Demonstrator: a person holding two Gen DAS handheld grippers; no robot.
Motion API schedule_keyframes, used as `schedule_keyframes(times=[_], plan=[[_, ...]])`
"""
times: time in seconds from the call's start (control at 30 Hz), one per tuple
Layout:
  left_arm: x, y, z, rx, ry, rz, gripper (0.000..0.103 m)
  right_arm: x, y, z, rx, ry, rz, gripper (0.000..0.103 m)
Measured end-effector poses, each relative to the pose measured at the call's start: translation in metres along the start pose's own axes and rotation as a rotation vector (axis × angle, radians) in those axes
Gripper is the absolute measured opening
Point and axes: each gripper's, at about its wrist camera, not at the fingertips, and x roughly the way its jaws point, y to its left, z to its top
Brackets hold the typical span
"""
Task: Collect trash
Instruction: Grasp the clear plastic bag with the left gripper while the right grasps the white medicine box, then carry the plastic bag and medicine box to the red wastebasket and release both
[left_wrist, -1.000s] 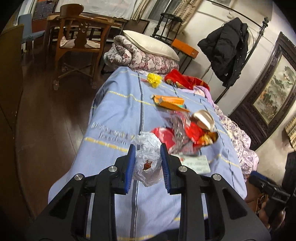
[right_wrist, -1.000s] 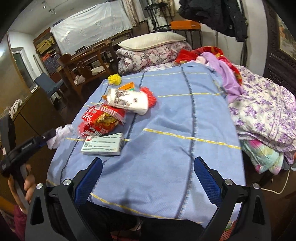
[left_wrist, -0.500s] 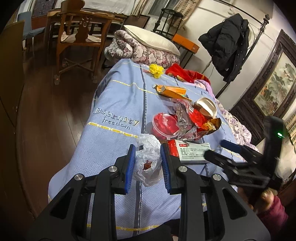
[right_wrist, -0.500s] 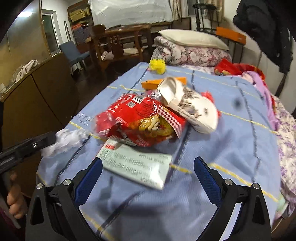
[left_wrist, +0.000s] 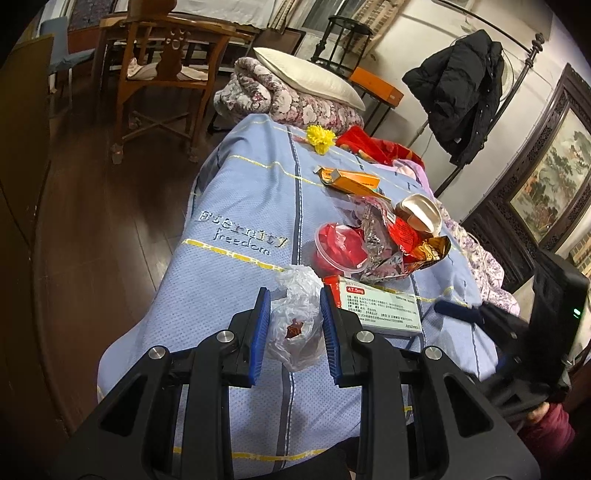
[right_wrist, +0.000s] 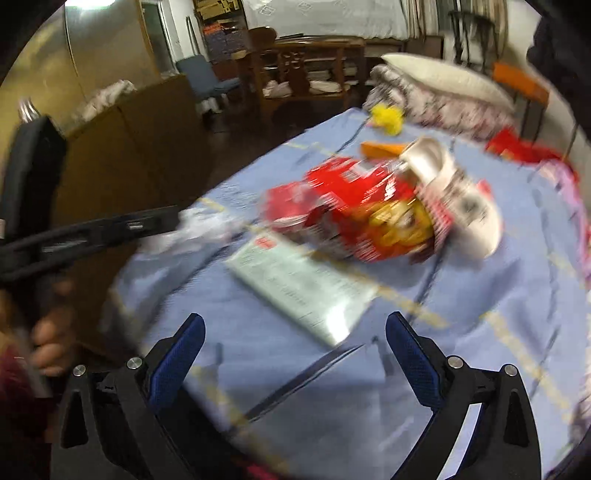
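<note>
A crumpled clear plastic bag (left_wrist: 295, 325), with a small reddish-brown scrap showing through its thin film, sits clamped between the blue-padded jaws of the left gripper (left_wrist: 292, 323) above the near end of a bed (left_wrist: 240, 206) covered in a pale blue spread with yellow lines. The bag's knotted top puffs up white beyond the jaw tips; its lower belly sags below them. Just beyond it lie a white medicine box (left_wrist: 380, 308) with a red end, a clear tub (left_wrist: 340, 249) of red contents, a torn red-and-silver snack wrapper (left_wrist: 399, 243), a white slipper (left_wrist: 421, 218), an orange carton (left_wrist: 351, 181) and a yellow pompom (left_wrist: 321, 138). The right gripper (right_wrist: 293, 354), its jaws wide apart and holding nothing, hangs over the bed facing the medicine box (right_wrist: 299, 291), with the snack wrapper (right_wrist: 354, 218) and slipper (right_wrist: 458, 206) behind it; this view is heavily blurred. The bag (right_wrist: 207, 229) shows there as a pale smear at the tip of the left gripper (right_wrist: 177, 221).
</note>
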Motion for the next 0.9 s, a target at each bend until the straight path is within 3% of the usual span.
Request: schedule_keyframes(times=[0.23, 0.27, 0.33, 0.43, 0.53, 0.67, 0.9], plan=[[-0.002, 0.003, -0.001, -0.009, 0.002, 0.007, 0.028, 0.036, -0.006, 0.018, -0.075, 0.040, -0.018, 0.096], [-0.001, 0.004, 0.000, -0.010, 0.003, 0.006, 0.028, 0.038, -0.006, 0.015, -0.085, 0.040, -0.024, 0.093], [-0.001, 0.004, 0.000, -0.008, 0.003, 0.007, 0.028, 0.042, -0.004, 0.016, -0.113, 0.043, -0.044, 0.073], [-0.002, 0.002, 0.000, -0.002, 0.002, 0.004, 0.028, 0.035, 0.008, 0.012, -0.150, 0.037, -0.050, 0.065], [-0.008, -0.003, 0.001, 0.010, -0.012, 0.000, 0.028, 0.013, 0.020, 0.007, -0.176, -0.014, -0.077, 0.065], [-0.022, -0.015, 0.002, 0.030, -0.036, -0.005, 0.028, -0.032, 0.023, 0.002, -0.124, -0.107, -0.054, 0.065], [-0.060, -0.049, -0.001, 0.093, -0.089, -0.019, 0.028, -0.099, 0.014, -0.011, -0.045, -0.230, -0.118, 0.065]])
